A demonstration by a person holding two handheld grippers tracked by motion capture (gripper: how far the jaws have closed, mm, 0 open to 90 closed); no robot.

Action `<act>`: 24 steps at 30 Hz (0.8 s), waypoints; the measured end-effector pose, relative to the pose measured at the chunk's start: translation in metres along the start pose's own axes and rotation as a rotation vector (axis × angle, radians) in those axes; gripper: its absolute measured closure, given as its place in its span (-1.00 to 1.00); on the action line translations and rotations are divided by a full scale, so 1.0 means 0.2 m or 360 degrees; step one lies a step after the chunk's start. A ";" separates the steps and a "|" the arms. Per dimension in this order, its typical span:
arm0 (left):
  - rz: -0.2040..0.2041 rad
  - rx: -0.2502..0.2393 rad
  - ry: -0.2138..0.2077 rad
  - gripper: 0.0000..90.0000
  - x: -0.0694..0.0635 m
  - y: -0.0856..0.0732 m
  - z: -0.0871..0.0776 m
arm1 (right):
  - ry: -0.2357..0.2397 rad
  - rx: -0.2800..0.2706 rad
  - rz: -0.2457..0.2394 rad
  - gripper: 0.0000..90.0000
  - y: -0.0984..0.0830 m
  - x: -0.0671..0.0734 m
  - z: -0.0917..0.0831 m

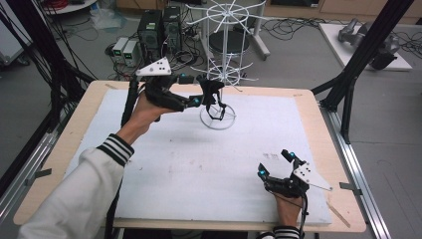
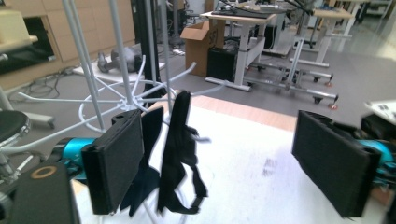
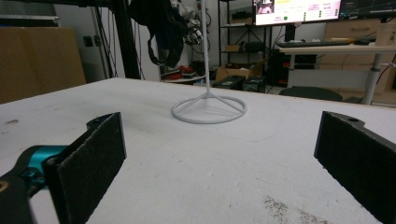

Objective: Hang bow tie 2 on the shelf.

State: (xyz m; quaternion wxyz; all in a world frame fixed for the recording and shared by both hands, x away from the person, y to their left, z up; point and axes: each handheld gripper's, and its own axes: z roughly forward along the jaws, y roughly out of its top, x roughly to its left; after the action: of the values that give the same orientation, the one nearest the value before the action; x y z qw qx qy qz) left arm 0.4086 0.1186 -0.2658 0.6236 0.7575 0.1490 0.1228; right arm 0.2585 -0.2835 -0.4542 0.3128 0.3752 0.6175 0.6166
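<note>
Left claw (image 1: 205, 98) raised, open beside black garment (image 1: 211, 92) on rack (image 1: 225, 59)

L tool (image 1: 205, 99) raised, open; R tool (image 1: 274, 163) low, open.

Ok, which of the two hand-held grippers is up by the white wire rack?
The left hand-held gripper, raised beside the black garment hanging on the white wire rack. The right hand-held gripper sits low near the table's front edge.

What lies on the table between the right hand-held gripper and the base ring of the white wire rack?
Nothing: in the right gripper view, bare white tabletop stretches from the open right hand-held gripper to the base ring.
</note>
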 end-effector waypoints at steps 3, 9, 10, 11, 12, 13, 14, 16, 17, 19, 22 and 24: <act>0.0046 -0.0013 0.0012 -0.64 -0.04 -0.04 -0.08 | -0.0003 -0.0008 0.0002 -0.97 0.00 0.00 0.00; 0.0099 -0.0033 0.0119 -0.64 -0.06 -0.17 -0.25 | -0.0001 0.0005 -0.0006 -0.97 0.00 0.00 0.00; 0.0104 -0.0034 0.0140 -0.64 -0.06 -0.20 -0.28 | -0.0001 0.0007 -0.0007 -0.97 0.00 0.00 0.00; 0.0097 -0.0043 0.0160 -0.64 -0.07 -0.24 -0.31 | -0.0002 0.0007 -0.0008 -0.97 0.00 0.00 0.00; 0.0103 -0.0049 0.0169 -0.64 -0.07 -0.27 -0.34 | -0.0001 0.0008 -0.0008 -0.97 0.00 0.00 0.00; 0.0098 -0.0057 0.0175 -0.64 -0.08 -0.30 -0.37 | -0.0001 0.0009 -0.0007 -0.97 0.00 0.00 0.00; 0.0102 -0.0051 0.0179 -0.64 -0.08 -0.33 -0.39 | -0.0002 0.0008 -0.0006 -0.97 0.00 0.00 0.00; 0.0102 -0.0067 0.0188 -0.67 -0.10 -0.42 -0.46 | -0.0004 0.0012 -0.0004 -0.97 0.00 0.00 0.00; 0.0101 -0.0077 0.0198 -0.67 -0.11 -0.46 -0.49 | -0.0001 0.0010 -0.0016 -0.97 0.00 0.00 0.00; 0.0089 -0.0094 0.0240 -0.67 -0.13 -0.54 -0.55 | -0.0007 0.0006 -0.0027 -0.97 0.00 0.00 0.00; 0.0078 -0.0107 0.0318 -0.67 -0.16 -0.65 -0.63 | -0.0009 0.0019 -0.0010 -0.97 0.00 0.01 0.00; 0.0035 -0.0131 0.0378 -0.67 -0.18 -0.74 -0.69 | -0.0016 0.0020 -0.0012 -0.97 0.00 0.01 0.00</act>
State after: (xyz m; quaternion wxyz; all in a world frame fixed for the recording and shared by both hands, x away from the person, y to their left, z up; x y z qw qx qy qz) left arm 0.3138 0.2573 -0.3847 0.6308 0.7130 0.2082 0.2244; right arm 0.2580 -0.2818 -0.4538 0.3159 0.3779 0.6210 0.6097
